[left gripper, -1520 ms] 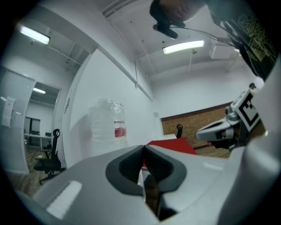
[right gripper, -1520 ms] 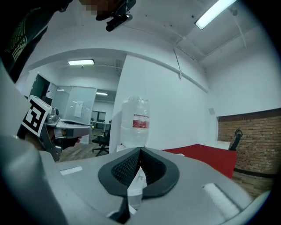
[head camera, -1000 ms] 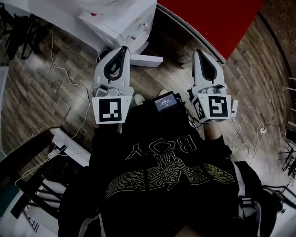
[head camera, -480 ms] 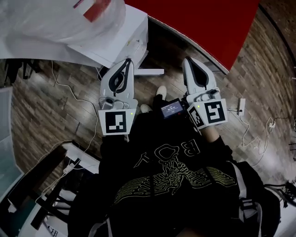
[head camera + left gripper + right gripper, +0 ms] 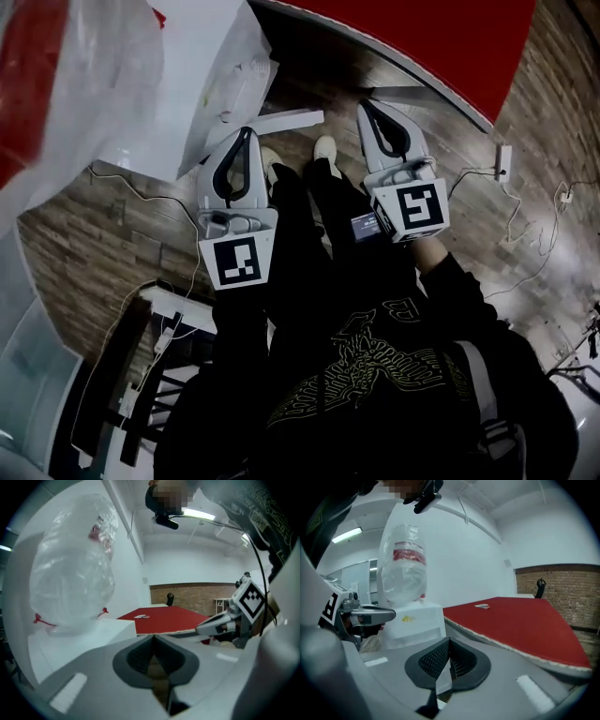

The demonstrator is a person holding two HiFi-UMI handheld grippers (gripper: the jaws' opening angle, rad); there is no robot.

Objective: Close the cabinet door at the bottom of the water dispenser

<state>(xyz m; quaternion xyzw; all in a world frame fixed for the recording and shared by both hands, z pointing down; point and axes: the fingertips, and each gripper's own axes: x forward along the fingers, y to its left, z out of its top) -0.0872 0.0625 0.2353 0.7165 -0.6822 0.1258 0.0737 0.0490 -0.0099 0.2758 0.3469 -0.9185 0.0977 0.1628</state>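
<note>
White plastic jaws of the left gripper [image 5: 246, 133] are clenched together with nothing between them, the ribbed pads meeting at the tip in the left gripper view. The right gripper [image 5: 365, 106] is likewise clamped on nothing. Both are held out side by side, pointing away from the person, the left one a little nearer to the body.

Just past the left gripper's tip, and slightly to its right, a narrow white panel juts out from the foot of the water dispenser [image 5: 211, 84]; it appears to be the cabinet door [image 5: 286, 119], standing open and seen edge-on from above. Its free end lies between the two gripper tips, with the right gripper apart from it on the right.

A clear bottle [image 5: 405, 569] wrapped in plastic sits on top of the dispenser. The person's shoes [image 5: 325, 148] stand on the wooden floor [image 5: 94, 216] between the grippers. Farther right is a red table [image 5: 422, 37].
</note>
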